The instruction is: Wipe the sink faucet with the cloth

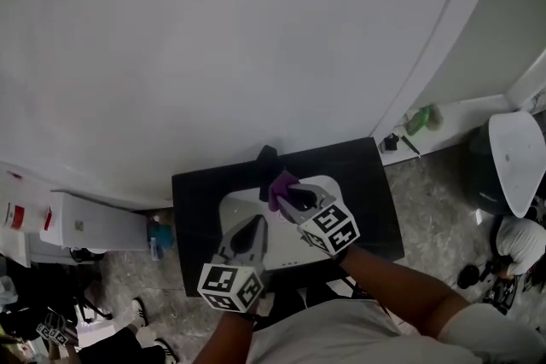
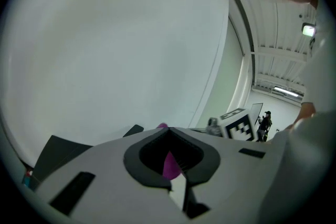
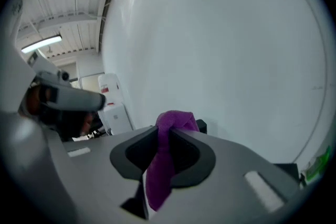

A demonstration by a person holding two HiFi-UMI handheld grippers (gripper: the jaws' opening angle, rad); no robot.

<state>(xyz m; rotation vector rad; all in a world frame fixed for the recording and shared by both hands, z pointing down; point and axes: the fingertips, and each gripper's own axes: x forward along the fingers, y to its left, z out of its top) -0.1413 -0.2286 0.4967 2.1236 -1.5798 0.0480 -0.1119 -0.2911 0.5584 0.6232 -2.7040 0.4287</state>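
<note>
Bunching past the right gripper's [image 3: 167, 132] clamped fingers is the cloth [image 3: 160, 176]; the left gripper's [image 2: 168, 129] fingers meet empty.

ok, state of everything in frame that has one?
Right hand-held gripper: shut on cloth.
Left hand-held gripper: shut, empty.
Cloth: bunched, clamped between the right jaws, top poking out past the tips.
Faucet: no water visible; can't tell if the cloth touches it.
</note>
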